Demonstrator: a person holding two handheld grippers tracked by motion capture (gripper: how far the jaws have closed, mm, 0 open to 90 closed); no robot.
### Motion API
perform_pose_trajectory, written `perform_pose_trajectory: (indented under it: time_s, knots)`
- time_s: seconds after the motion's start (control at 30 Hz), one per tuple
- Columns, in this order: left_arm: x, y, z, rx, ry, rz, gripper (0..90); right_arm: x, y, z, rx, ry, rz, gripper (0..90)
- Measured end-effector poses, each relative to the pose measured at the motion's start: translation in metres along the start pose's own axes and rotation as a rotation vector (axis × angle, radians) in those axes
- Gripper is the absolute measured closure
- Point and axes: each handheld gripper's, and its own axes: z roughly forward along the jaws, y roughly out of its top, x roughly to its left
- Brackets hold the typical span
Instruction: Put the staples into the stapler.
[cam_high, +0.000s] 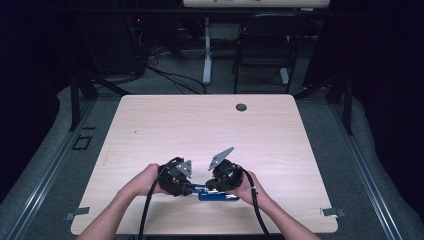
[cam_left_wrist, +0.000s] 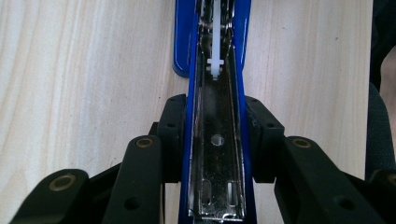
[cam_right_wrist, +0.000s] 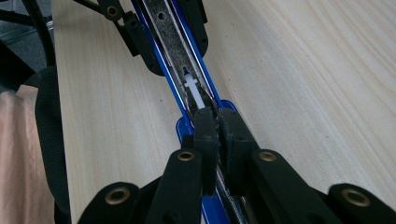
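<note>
The left hand-held gripper (cam_left_wrist: 212, 140) clamps the sides of the opened blue stapler (cam_left_wrist: 212, 116), its pads pressing the blue walls on either flank of the bare metal staple channel (cam_left_wrist: 215, 177). The right hand-held gripper (cam_right_wrist: 217, 128) has its jaws pinched nearly together on something thin at the channel's other end, just behind the white pusher (cam_right_wrist: 194, 93); exactly what it pinches I cannot tell. The stapler lies low over the counter (cam_high: 200, 125) near its front edge, between the two hands. The risk, as I judge it, is that the spring-loaded pusher snaps forward if the right pinch slips, or the stapler twists out of the left clamp under a skewed pull. Open counter lies ahead and to both sides; the near edge is close behind.
</note>
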Motion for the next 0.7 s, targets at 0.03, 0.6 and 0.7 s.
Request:
perform_pose_trajectory:
  time_s: [0.03, 0.6, 0.7]
  knots:
    - [0.0, 0.0, -0.001, -0.003, -0.001, 0.001, 64.2, 0.0, 0.0, 0.0, -0.003, -0.002, 0.001, 86.7]
    - [-0.001, 0.008, -0.008, -0.005, 0.0, 0.004, 64.1, 0.0, 0.001, -0.003, -0.024, 0.014, 0.008, 87.5]
    - [-0.002, 0.008, -0.011, -0.04, 0.005, -0.004, 63.4, 0.0, 0.001, -0.002, -0.024, 0.018, 0.013, 87.4]
